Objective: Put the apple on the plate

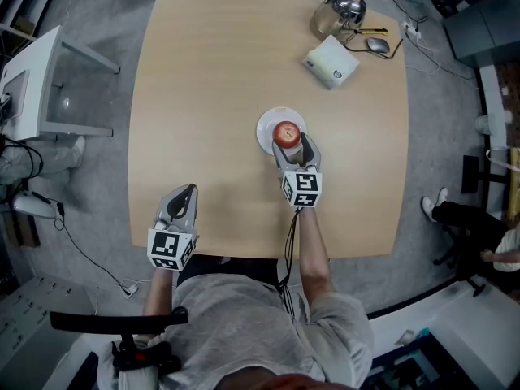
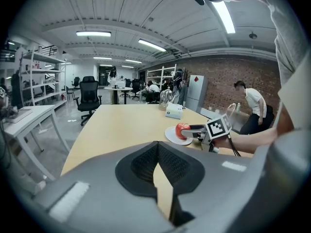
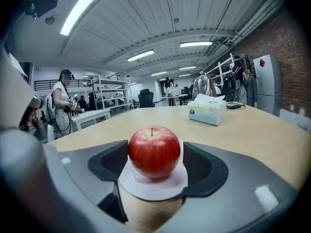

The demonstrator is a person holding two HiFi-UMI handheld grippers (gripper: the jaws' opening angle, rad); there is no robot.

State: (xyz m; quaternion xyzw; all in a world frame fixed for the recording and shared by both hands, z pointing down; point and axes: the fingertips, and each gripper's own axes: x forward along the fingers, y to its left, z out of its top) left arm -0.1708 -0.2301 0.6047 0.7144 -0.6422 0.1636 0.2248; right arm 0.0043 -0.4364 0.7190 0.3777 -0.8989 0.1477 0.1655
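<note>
Jaws, right: I am holding the jaws of my right gripper narrowly apart around the apple. One pad is lying against the skin or just beside it. The other is showing a thin strip of white between itself and the fruit.
Apple: it is sitting upright, stem up, on the plate, straight ahead of me and squarely between these two jaws.
Axis: being round, it is offering no long axis. The jaws are flanking it left and right at about its widest level.
Plate: it is lying flat on the tabletop, partly under my jaws, with its near rim reaching back between them.
Nearer hand: my right is at the apple. My left gripper is hanging by the near edge, well apart, with its jaws together on nothing.
Coming move, as I judge it: the apple is looking already placed, so the way out is running straight back toward me along the jaws' own line. I am reckoning on widening first, lest a pad drag the fruit off the plate.
Beyond: a tissue box is standing at the far end, well apart.
</note>
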